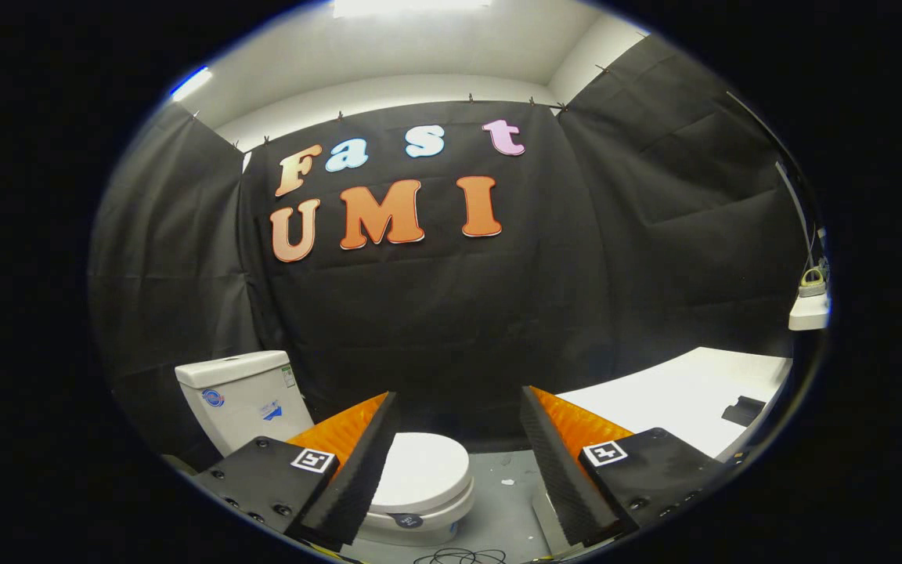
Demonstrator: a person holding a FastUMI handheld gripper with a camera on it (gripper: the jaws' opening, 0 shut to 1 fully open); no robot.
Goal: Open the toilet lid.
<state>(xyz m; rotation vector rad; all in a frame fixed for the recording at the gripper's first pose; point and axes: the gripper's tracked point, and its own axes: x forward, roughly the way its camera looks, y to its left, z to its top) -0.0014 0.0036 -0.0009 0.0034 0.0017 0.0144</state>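
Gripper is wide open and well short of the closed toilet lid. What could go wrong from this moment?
1. The gripper is open, and the closed toilet lid lies flat on the bowl, offset toward one finger; the approach may miss the lid's front edge.
2. The lid looks smooth and low, so the fingers might slip off.
3. Cables lie on the floor near the toilet; they might snag.

dim booth | ceiling light (410, 6) glare | sharp focus | fisheye edge bending
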